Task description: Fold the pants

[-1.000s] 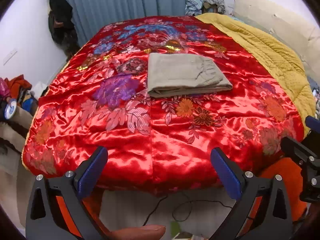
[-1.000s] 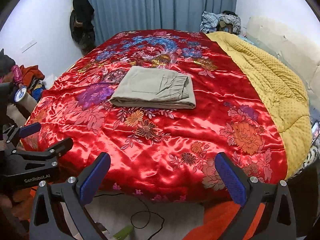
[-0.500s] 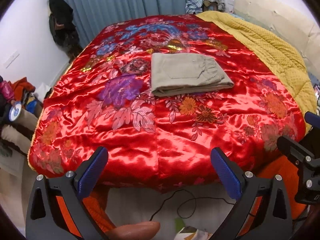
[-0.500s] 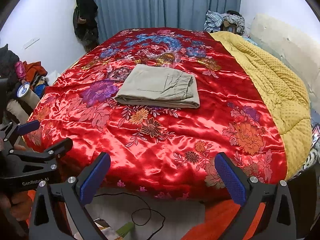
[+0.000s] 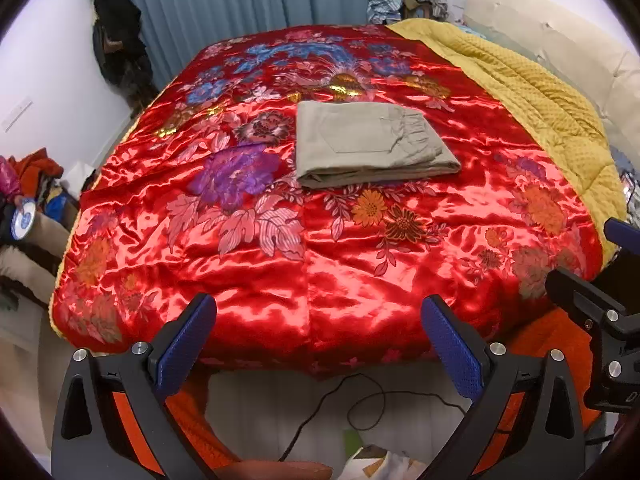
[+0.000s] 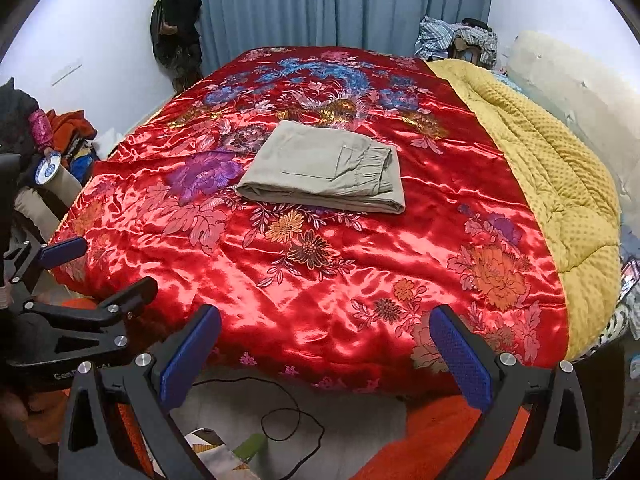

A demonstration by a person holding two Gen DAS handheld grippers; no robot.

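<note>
Khaki pants [image 5: 370, 144] [image 6: 326, 172] lie folded into a neat rectangle on the middle of the red floral bedspread [image 5: 280, 264] [image 6: 320, 288]. My left gripper [image 5: 318, 320] hangs open off the foot of the bed, well short of the pants, with nothing between its blue pads. My right gripper [image 6: 326, 330] is open too and holds nothing, at about the same distance from the pants. Each view catches the other gripper at its side edge: the right one [image 5: 592, 304] in the left wrist view, the left one [image 6: 86, 280] in the right wrist view.
A yellow quilt [image 5: 536, 104] [image 6: 560, 168] runs along the bed's right side beside a cream headboard [image 5: 560, 40]. Clothes are piled at the far corner [image 6: 456, 40] and at the left wall [image 6: 60, 136]. A black cable [image 6: 280, 416] lies on the floor below the bed's foot.
Both grippers have drawn back and risen a little from the bed; the pants lie unmoved. Both stay open.
</note>
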